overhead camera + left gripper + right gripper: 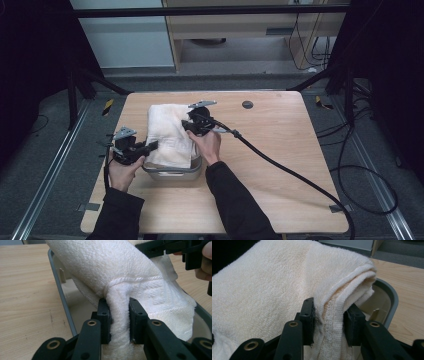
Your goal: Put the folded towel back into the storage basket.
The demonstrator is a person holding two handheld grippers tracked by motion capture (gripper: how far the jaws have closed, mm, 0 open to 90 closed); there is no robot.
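1. The high view shows the whole wooden worktop (280, 165), with one white towel (167, 132) draped over one grey tray-like container (172, 172) near the left front part of the worktop. A small dark round spot (247, 104) sits on the worktop beyond the towel.
2. In the same view two hands come from the bottom. The left hand (122, 170) holds the left hand-held gripper (150, 146) at the left edge of the towel. The right hand (207, 145) holds the right hand-held gripper (187, 125) on the right side of the towel, farther back.
3. The left gripper view gives what the high view cannot: the left hand-held gripper (120, 320) is clenched on a bunched fold of the towel (107, 267), which fills the gap between its two jaws. The grey rim of the container (61, 293) passes under the towel, and the other hand-held gripper (175, 247) is at the top right.
4. The right gripper view shows the right hand-held gripper (329, 320) grasping the folded, layered edge of the towel (267, 285). To the right, the container (390, 298) has a pale inside wall; what lies in it under the towel is hidden.
5. Count: one towel, one container, two hand-held grippers, each with a black cable (295, 175).
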